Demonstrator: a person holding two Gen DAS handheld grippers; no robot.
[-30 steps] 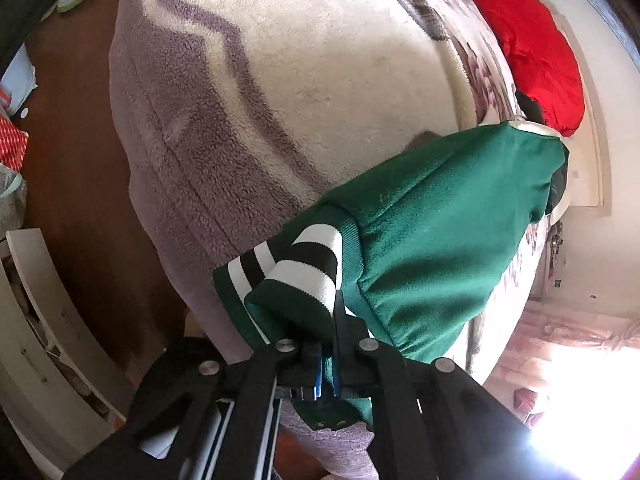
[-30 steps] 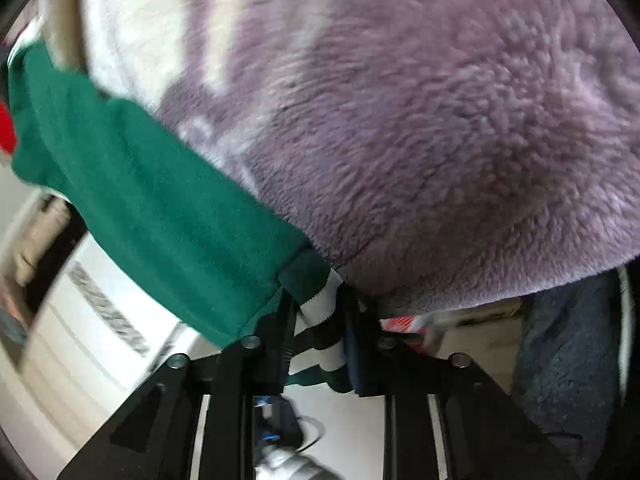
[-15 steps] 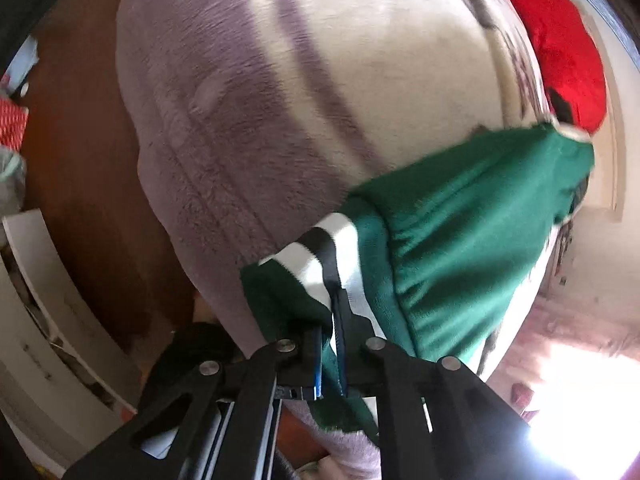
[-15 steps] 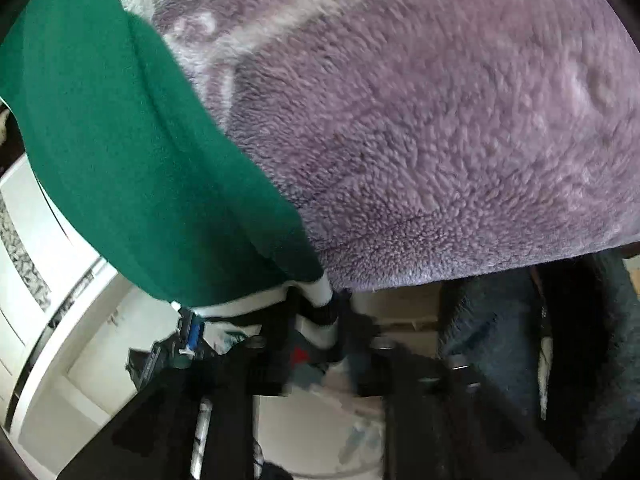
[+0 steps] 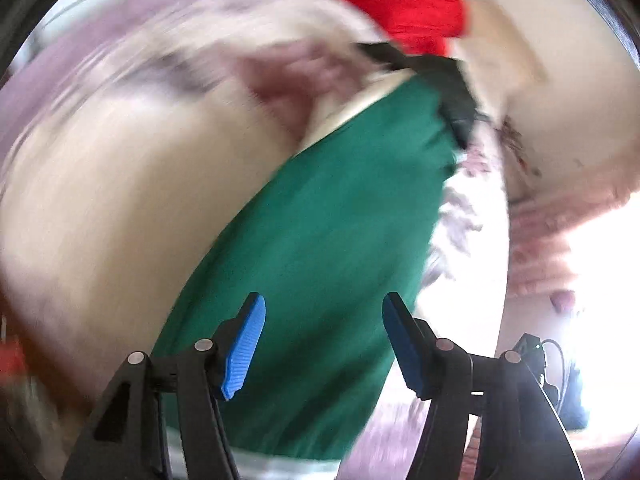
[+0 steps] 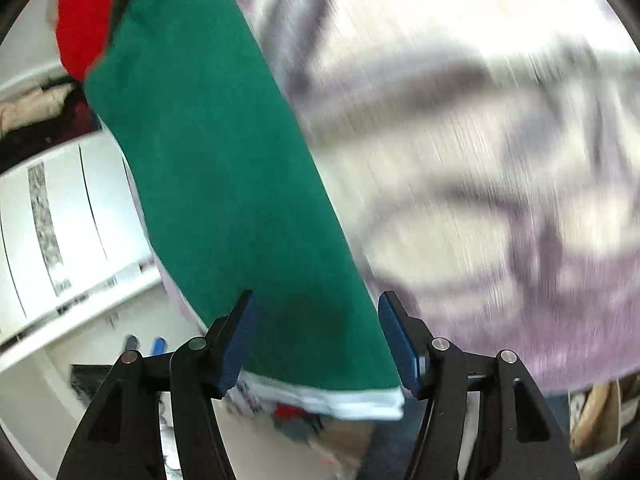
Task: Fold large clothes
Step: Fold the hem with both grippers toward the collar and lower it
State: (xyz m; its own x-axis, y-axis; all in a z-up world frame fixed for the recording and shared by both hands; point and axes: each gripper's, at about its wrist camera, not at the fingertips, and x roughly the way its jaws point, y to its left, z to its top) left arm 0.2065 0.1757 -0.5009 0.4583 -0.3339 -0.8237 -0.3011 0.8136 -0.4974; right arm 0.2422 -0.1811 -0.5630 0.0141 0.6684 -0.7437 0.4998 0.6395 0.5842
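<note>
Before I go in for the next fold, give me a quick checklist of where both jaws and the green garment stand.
1. Left gripper jaws open, nothing pinched: ok.
2. Right gripper jaws open, nothing pinched: ok.
3. Green garment lies on the fleece blanket as a long folded strip: ok.
4. White hem edge layers lined up at the near end: ok in the right view.
5. Far end of the strip by the red cushion lying flat: cannot tell, blurred.
6. Sleeves tucked inside the fold: cannot tell.

Both views heavily motion-blurred, blanket (image 6: 460, 140) streaked. Daylight blows out the left view's right edge. Fisheye bends edges; black vignette corners.
</note>
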